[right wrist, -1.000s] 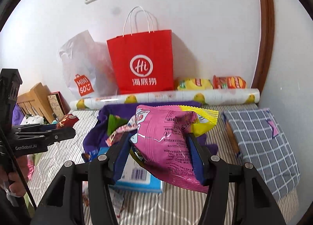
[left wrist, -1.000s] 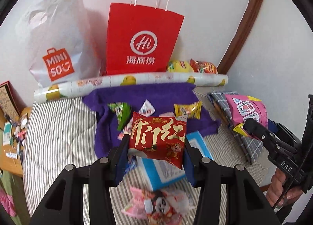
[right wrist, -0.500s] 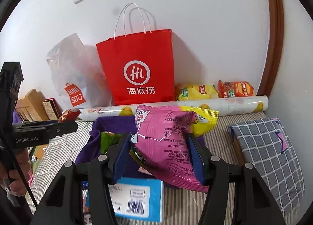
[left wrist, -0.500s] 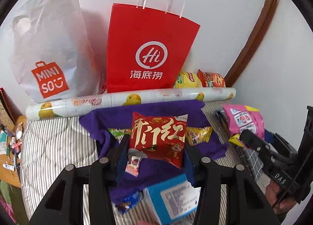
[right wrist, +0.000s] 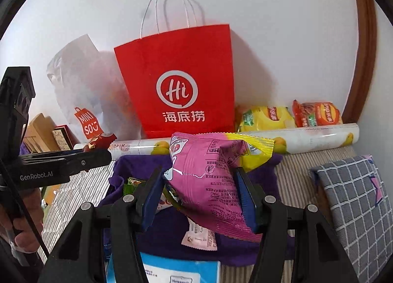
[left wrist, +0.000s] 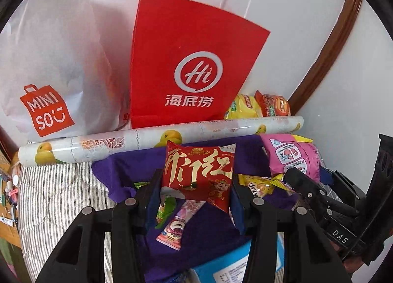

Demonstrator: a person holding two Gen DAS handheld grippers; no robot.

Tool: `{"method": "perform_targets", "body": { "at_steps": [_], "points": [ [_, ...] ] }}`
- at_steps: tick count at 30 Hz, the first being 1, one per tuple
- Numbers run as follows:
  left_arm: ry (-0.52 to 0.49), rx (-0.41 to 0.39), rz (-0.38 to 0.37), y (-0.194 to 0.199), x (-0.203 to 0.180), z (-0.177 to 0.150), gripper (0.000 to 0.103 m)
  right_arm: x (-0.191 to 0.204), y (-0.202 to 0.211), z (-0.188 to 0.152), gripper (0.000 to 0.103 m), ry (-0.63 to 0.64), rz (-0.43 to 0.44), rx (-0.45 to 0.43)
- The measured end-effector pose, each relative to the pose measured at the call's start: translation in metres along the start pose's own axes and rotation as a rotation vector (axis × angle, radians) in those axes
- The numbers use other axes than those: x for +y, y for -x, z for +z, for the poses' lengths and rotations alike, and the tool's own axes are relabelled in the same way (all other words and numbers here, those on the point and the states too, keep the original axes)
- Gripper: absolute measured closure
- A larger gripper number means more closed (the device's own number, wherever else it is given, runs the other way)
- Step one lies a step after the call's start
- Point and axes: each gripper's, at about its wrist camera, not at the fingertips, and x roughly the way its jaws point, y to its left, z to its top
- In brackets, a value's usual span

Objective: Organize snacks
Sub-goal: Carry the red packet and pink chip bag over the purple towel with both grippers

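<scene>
My left gripper point(left wrist: 194, 184) is shut on a red snack packet with gold characters point(left wrist: 199, 172), held above the purple cloth point(left wrist: 208, 229). In the right wrist view my right gripper point(right wrist: 200, 182) is shut on a pink and yellow snack bag point(right wrist: 211, 177); that same bag point(left wrist: 292, 157) shows at the right of the left wrist view. A red paper bag with white handles point(left wrist: 191, 66) point(right wrist: 181, 86) stands upright against the wall just ahead of both grippers. Small loose snack packets point(left wrist: 176, 224) lie on the cloth below.
A white plastic bag point(left wrist: 46, 66) leans left of the red one. A printed paper roll point(left wrist: 157, 140) lies across the bed before the bags, with yellow point(right wrist: 265, 117) and orange point(right wrist: 316, 113) chip bags behind it. A blue box point(right wrist: 179, 273) and a grey checked cushion point(right wrist: 356, 199) lie nearer.
Both grippers have moved forward toward the red paper bag, which now looks larger. Each keeps its packet clamped; the blue box has slid toward the bottom of both views.
</scene>
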Motion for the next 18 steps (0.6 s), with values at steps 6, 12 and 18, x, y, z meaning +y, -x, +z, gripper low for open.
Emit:
{"method": "perform_targets", "body": {
  "at_steps": [6,12,18],
  "points": [
    [0.024,0.028,0.004,-0.014,0.013,0.0,0.056,-0.003,-0.021,-0.005,0.046,-0.009,0.014,0.018],
    [0.032,0.044,0.013,-0.023,0.018,-0.001,0.056,-0.01,-0.039,-0.017,0.046,-0.016,0.012,0.046],
    [0.016,0.066,0.013,-0.033,0.014,-0.003,0.056,-0.012,-0.047,-0.03,0.046,-0.013,0.016,0.069]
  ]
}}
